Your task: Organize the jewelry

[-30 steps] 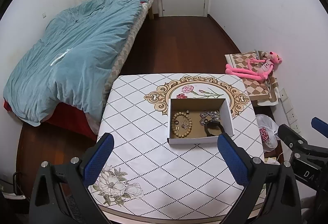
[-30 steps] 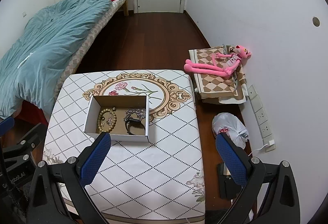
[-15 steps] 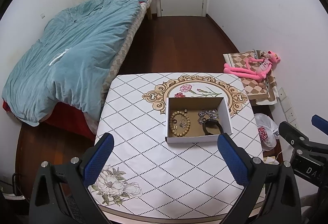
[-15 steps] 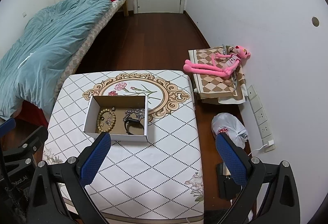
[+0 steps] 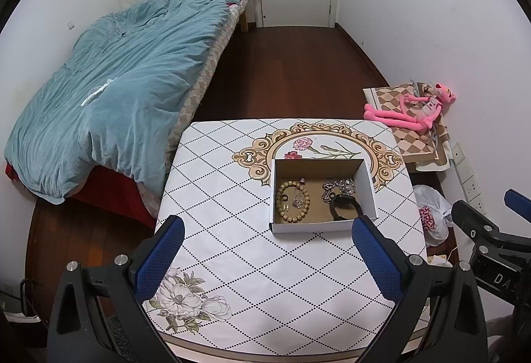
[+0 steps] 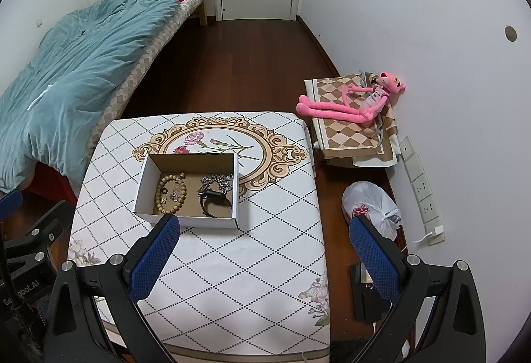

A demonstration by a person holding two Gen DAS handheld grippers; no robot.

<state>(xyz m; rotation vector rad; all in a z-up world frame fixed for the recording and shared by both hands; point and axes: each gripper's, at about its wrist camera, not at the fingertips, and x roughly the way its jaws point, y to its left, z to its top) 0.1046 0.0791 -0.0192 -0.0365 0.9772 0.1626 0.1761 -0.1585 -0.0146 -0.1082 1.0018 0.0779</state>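
Our left gripper (image 5: 267, 255) and right gripper (image 6: 264, 255) hang spread and empty above the white diamond-patterned table (image 5: 232, 230). Ahead, the open white cardboard box (image 5: 321, 226) holds a wooden bead bracelet (image 5: 293, 201), silver chain (image 5: 338, 185) and black band (image 5: 341, 208).

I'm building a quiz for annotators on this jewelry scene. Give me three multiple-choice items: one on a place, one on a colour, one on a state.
1. Where is the wooden bead bracelet?
A. on the bed
B. in the cardboard box
C. on the floor

2. What colour is the plush toy by the wall?
A. pink
B. green
C. yellow

3. How do the two grippers stand?
A. both open, holding nothing
B. left shut on the bracelet
C. right shut on the box

Key: 1 B, the wooden bead bracelet lies in the cardboard box. 2 A, the plush toy is pink. 3 A, left gripper and right gripper fingers are spread wide.
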